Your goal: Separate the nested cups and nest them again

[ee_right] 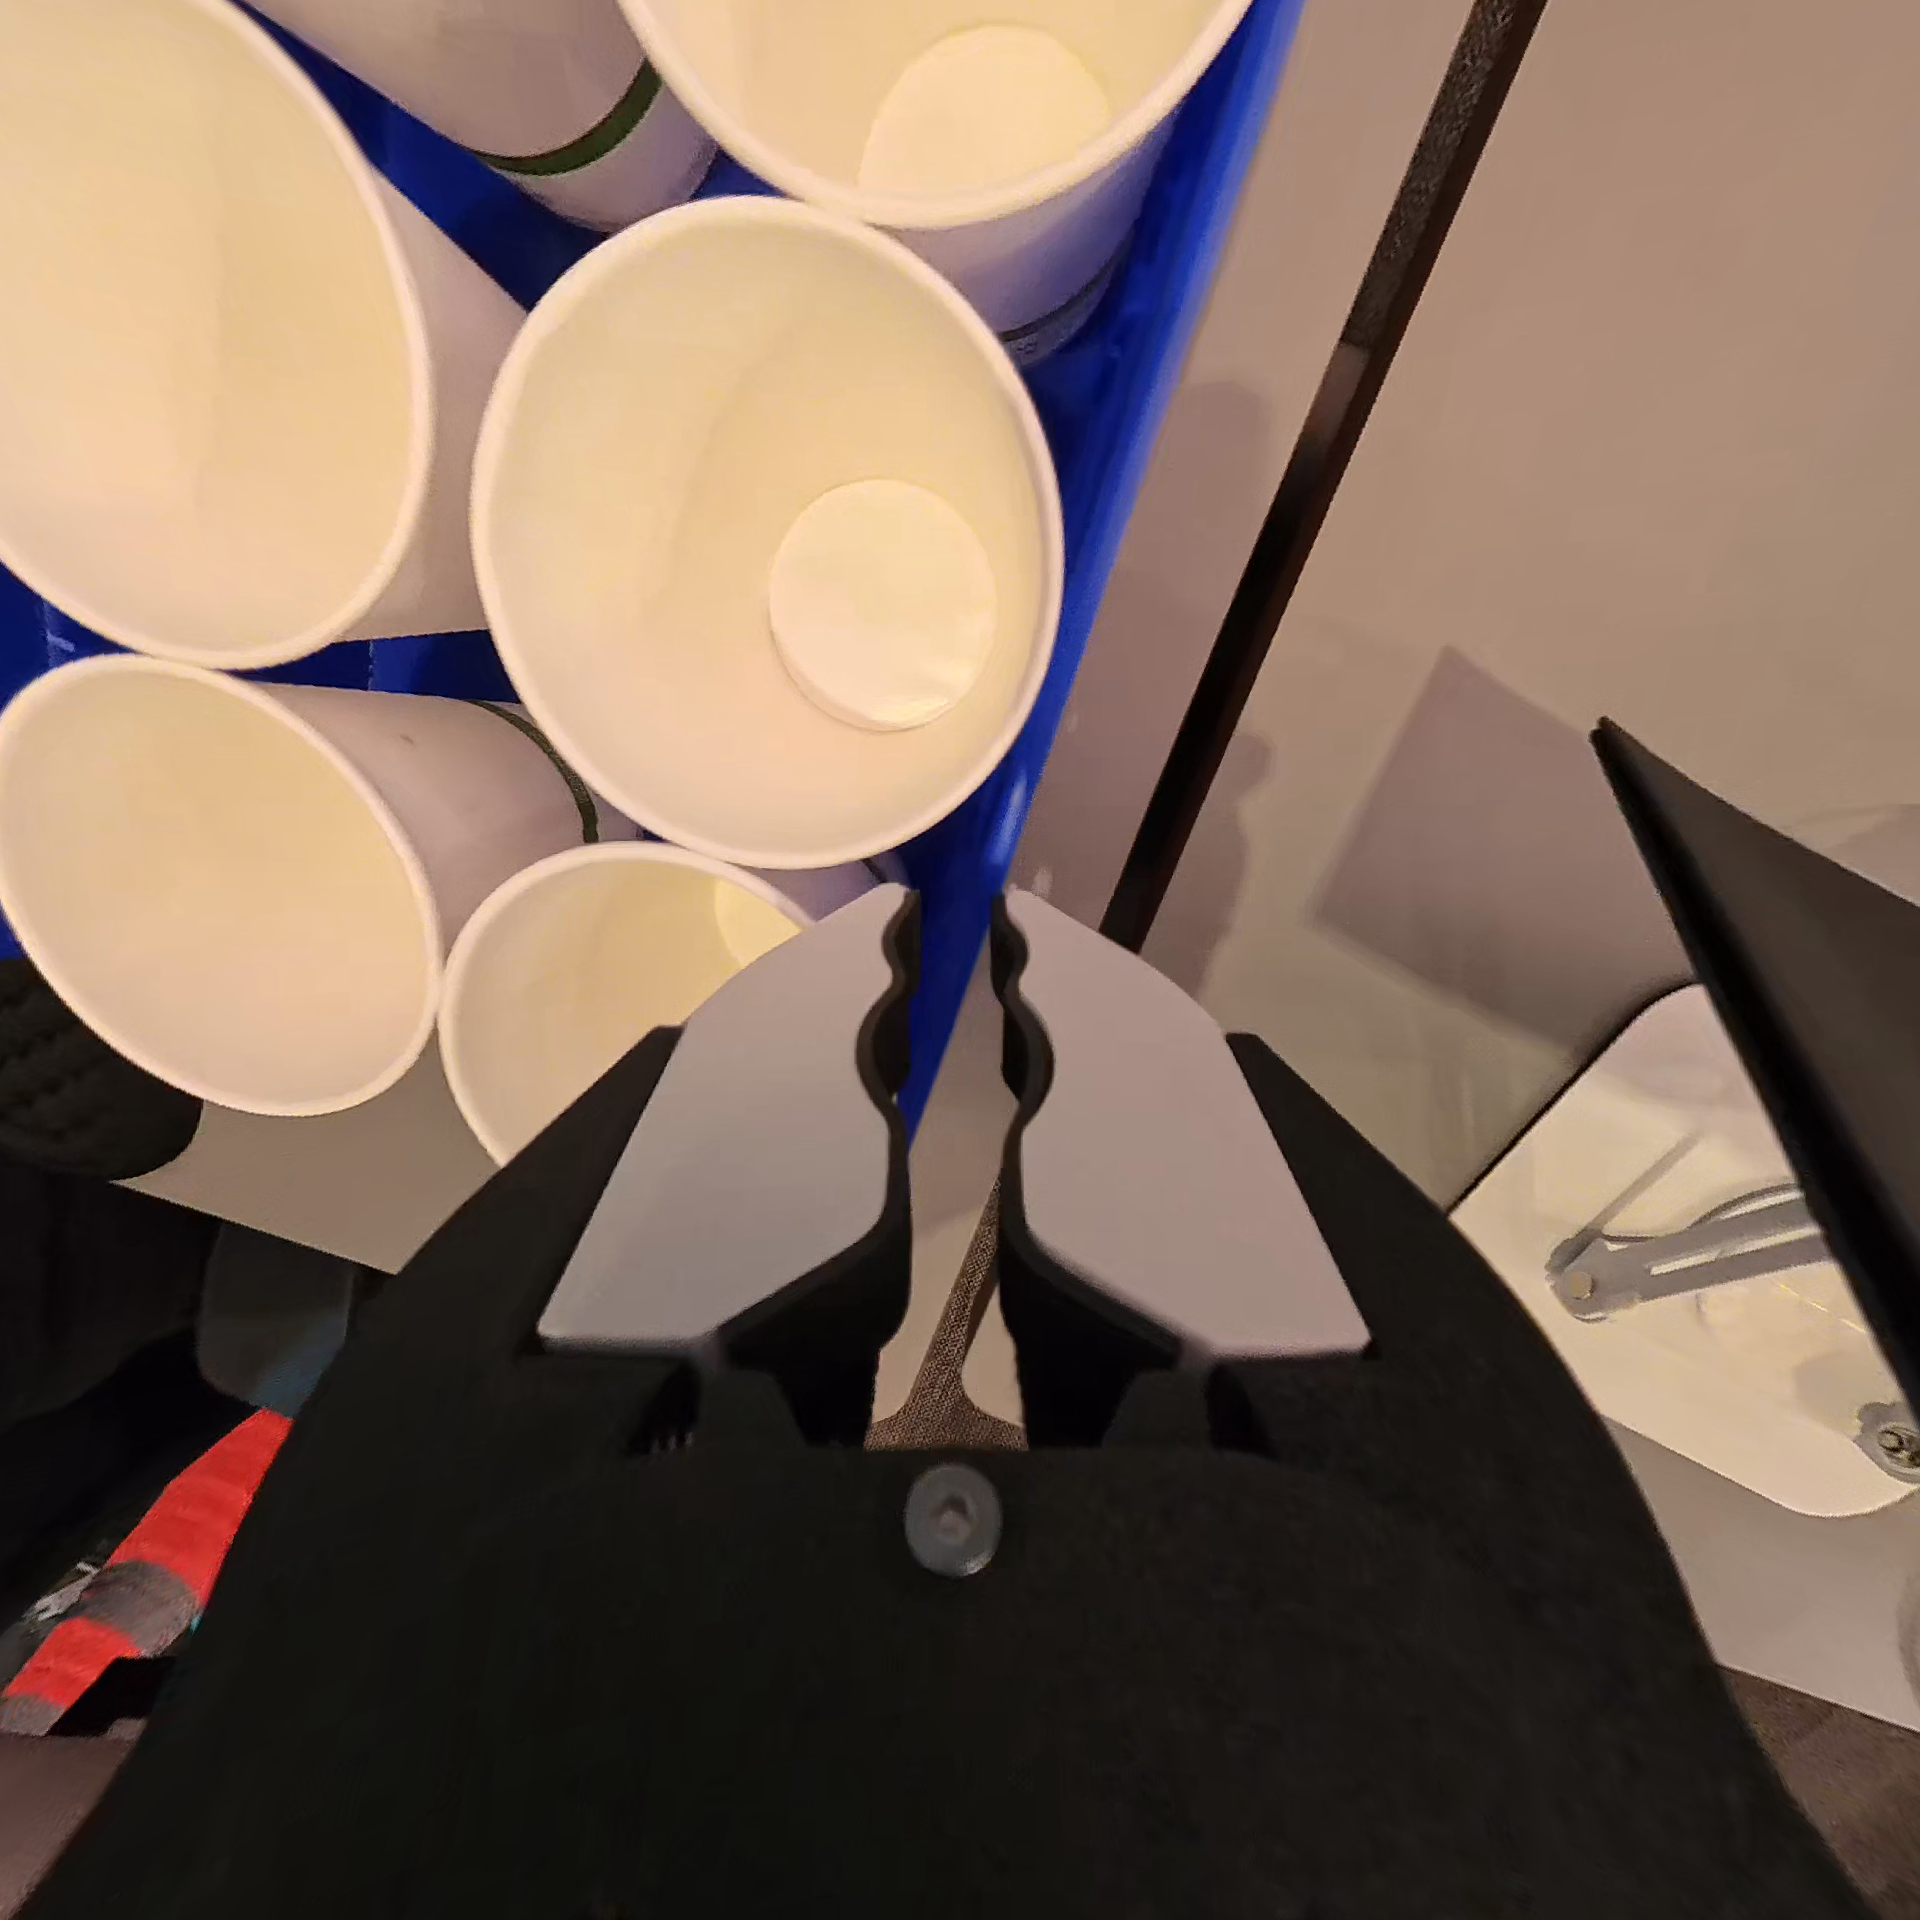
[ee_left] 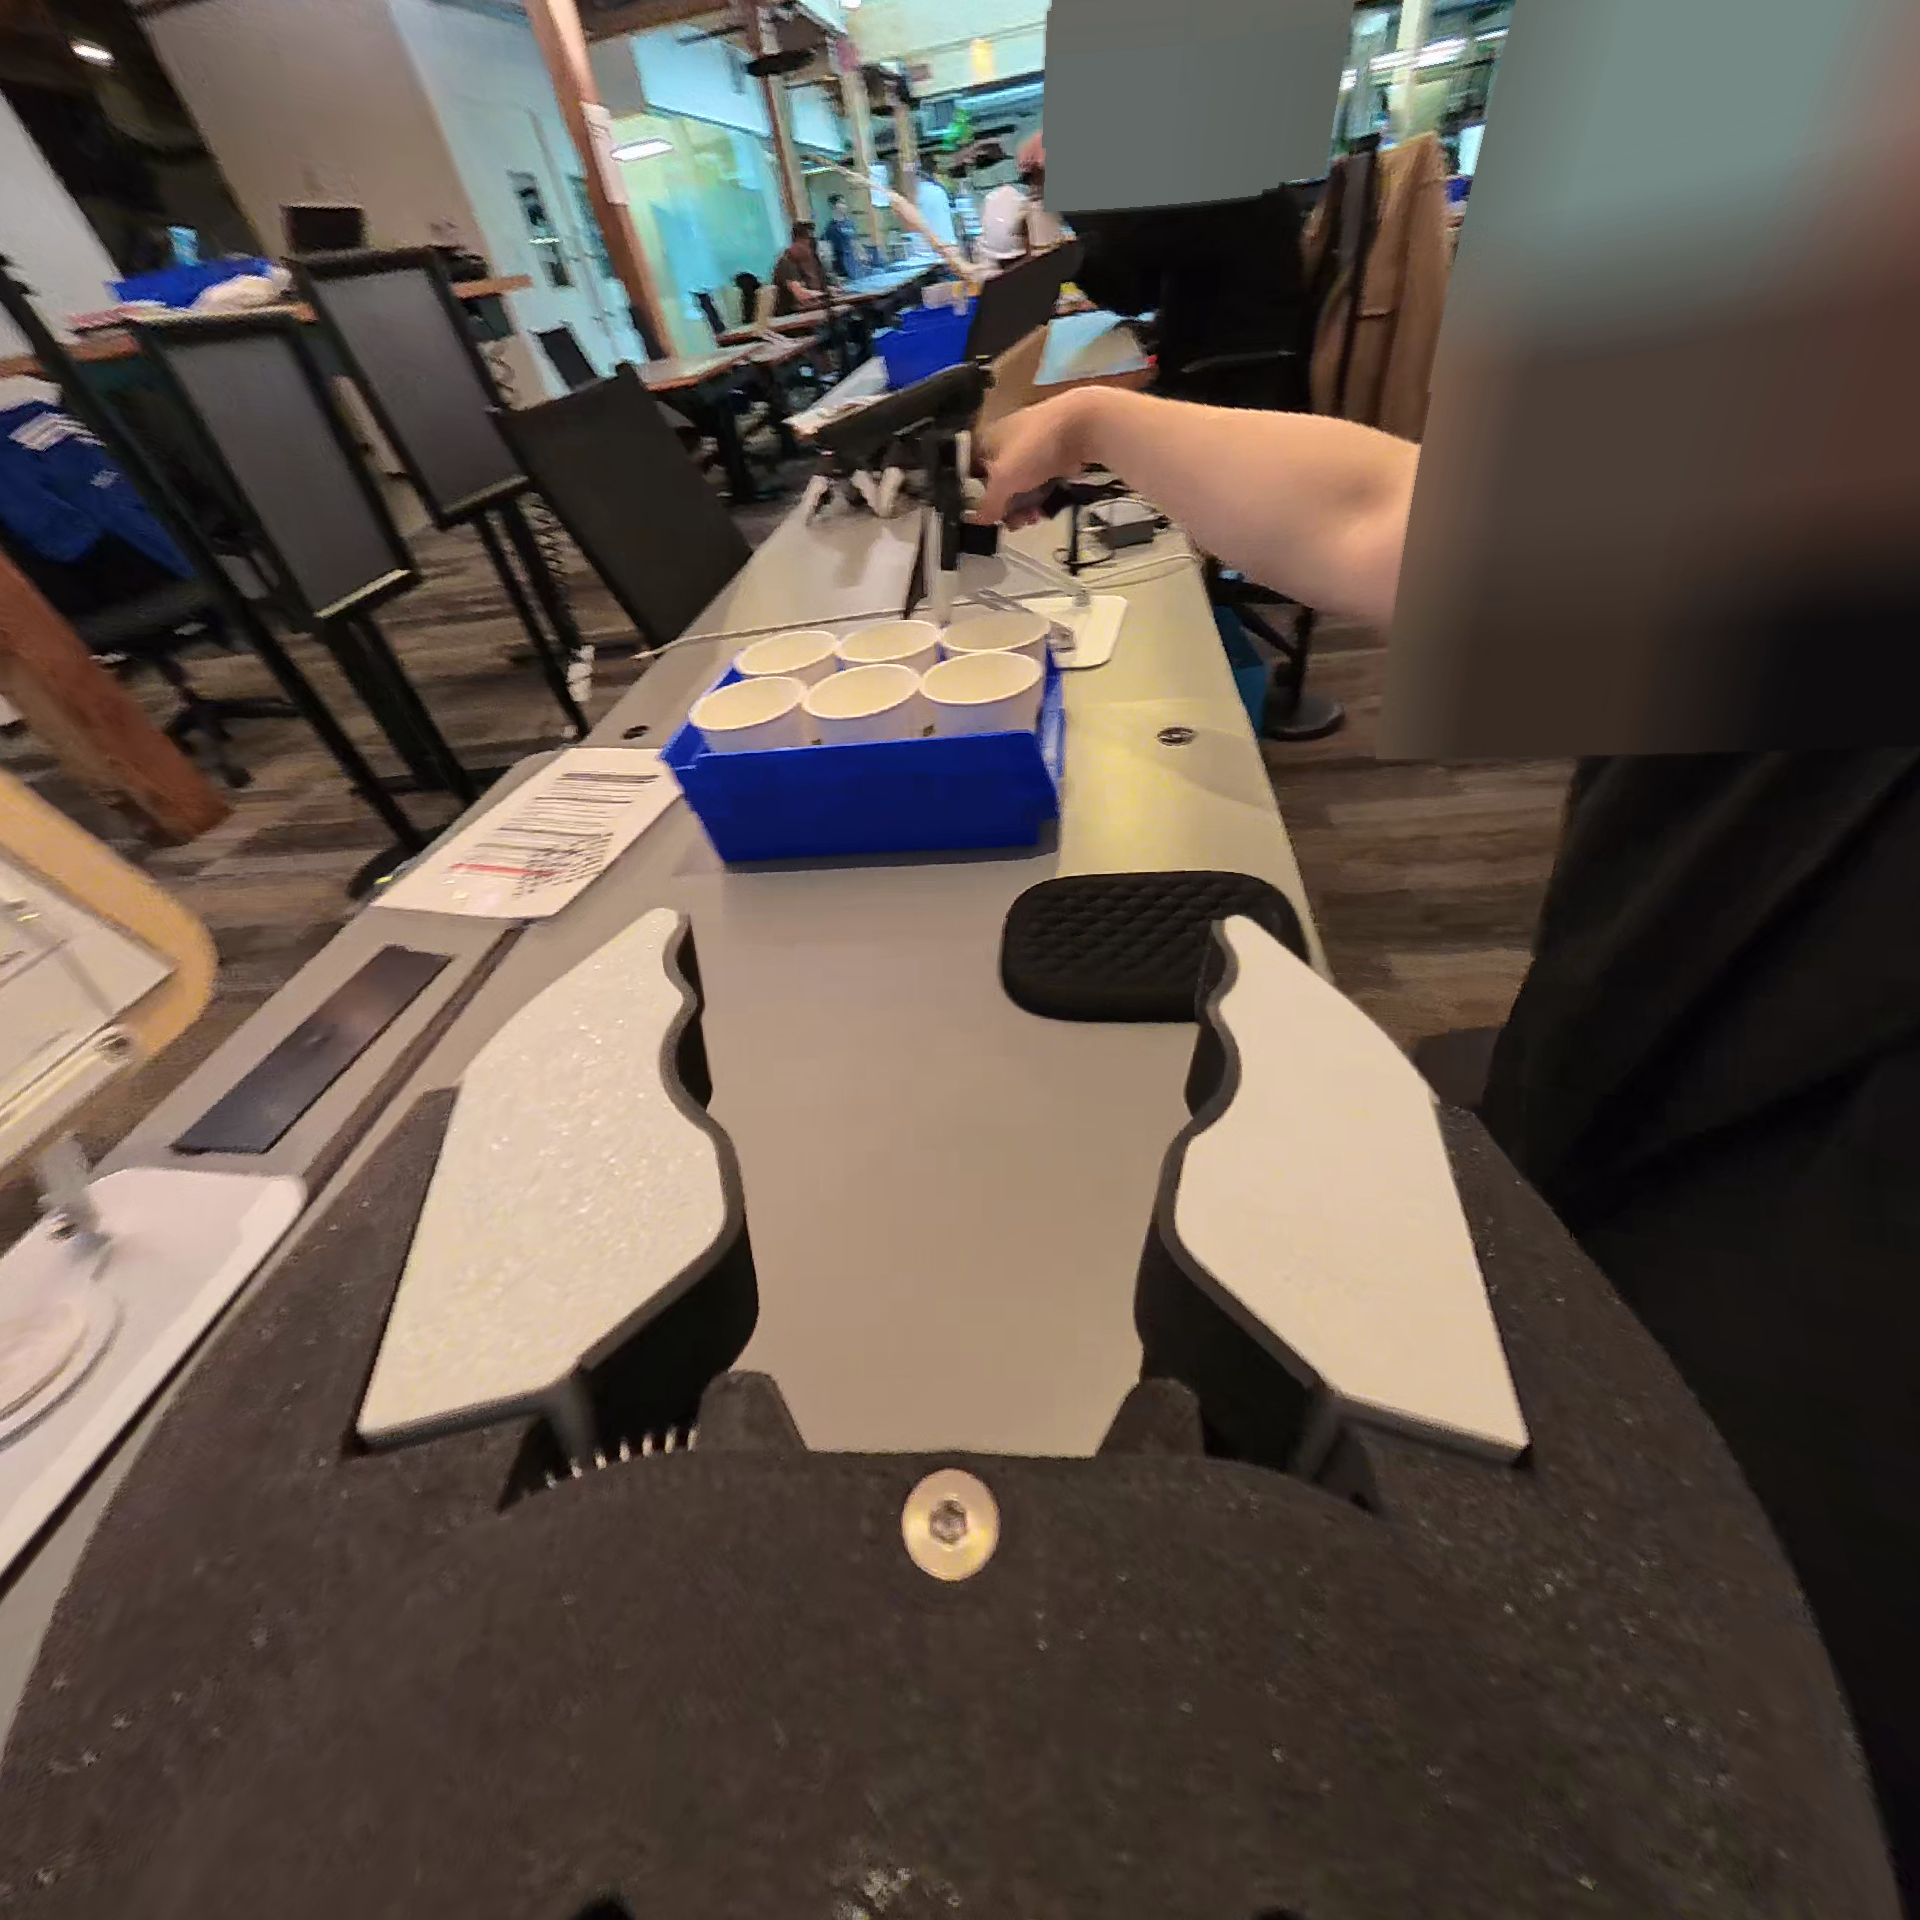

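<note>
Several white paper cups (ee_left: 864,701) stand upright in a blue bin (ee_left: 873,800) on the grey table (ee_left: 914,1143). My left gripper (ee_left: 951,935) is open and empty, low over the table, well short of the bin. The right gripper (ee_left: 951,540) shows far off, held by a hand above the bin's far side. In the right wrist view I look down into the cups (ee_right: 769,520). My right gripper (ee_right: 954,904) is almost shut with a narrow gap and holds nothing. It hovers over the bin's blue wall (ee_right: 1049,665), beside a cup (ee_right: 582,987).
A black mesh pad (ee_left: 1122,945) lies right of my left gripper. A printed sheet (ee_left: 540,831) lies left of the bin. A white stand base (ee_right: 1662,1247) and a black screen (ee_right: 1787,987) sit beyond the bin. A person's arm (ee_left: 1247,488) reaches across.
</note>
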Available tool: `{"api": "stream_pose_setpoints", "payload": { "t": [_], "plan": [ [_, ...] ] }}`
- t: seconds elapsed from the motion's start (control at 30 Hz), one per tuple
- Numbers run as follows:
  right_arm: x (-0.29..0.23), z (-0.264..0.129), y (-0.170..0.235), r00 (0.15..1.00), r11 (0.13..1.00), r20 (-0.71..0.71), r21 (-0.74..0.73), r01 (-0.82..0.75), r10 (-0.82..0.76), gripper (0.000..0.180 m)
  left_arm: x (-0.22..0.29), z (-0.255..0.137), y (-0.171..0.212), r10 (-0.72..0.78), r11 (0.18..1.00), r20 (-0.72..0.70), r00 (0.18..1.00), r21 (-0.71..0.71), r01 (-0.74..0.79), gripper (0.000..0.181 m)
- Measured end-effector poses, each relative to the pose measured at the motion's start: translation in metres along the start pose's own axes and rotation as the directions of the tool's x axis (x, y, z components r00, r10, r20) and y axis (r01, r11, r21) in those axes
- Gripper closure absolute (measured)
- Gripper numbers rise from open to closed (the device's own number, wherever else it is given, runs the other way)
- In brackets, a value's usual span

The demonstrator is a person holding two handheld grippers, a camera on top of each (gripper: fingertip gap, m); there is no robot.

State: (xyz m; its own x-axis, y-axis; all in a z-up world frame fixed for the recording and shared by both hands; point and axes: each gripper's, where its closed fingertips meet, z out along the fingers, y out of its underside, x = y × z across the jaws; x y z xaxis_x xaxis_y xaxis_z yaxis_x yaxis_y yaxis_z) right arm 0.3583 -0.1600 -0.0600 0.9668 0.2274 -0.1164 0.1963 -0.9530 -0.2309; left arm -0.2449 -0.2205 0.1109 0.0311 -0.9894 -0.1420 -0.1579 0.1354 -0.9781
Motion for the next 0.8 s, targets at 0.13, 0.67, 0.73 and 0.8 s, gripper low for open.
{"api": "stream_pose_setpoints", "payload": {
  "t": [0.13,0.67,0.73,0.8],
  "plan": [
    [0.006,0.006,0.006,1.0,0.999,0.002,-0.04,0.002,-0.002,0.166,-0.017,-0.026,0.015,-0.03,0.999,0.177,0.984,-0.031,0.036,0.1],
    [0.006,0.023,-0.001,0.995,0.995,0.01,-0.037,-0.094,0.095,0.173,-0.113,-0.267,0.206,0.263,0.589,0.923,0.281,-0.384,0.711,0.099],
    [0.006,0.023,-0.001,0.994,0.993,-0.001,-0.041,-0.109,0.109,0.173,-0.109,-0.282,0.225,0.135,0.589,0.969,0.208,-0.247,0.769,0.098],
    [0.006,0.023,-0.001,0.994,0.993,-0.018,-0.049,-0.105,0.104,0.173,-0.101,-0.295,0.244,0.013,0.536,0.992,0.128,-0.115,0.836,0.097]
  ]
}}
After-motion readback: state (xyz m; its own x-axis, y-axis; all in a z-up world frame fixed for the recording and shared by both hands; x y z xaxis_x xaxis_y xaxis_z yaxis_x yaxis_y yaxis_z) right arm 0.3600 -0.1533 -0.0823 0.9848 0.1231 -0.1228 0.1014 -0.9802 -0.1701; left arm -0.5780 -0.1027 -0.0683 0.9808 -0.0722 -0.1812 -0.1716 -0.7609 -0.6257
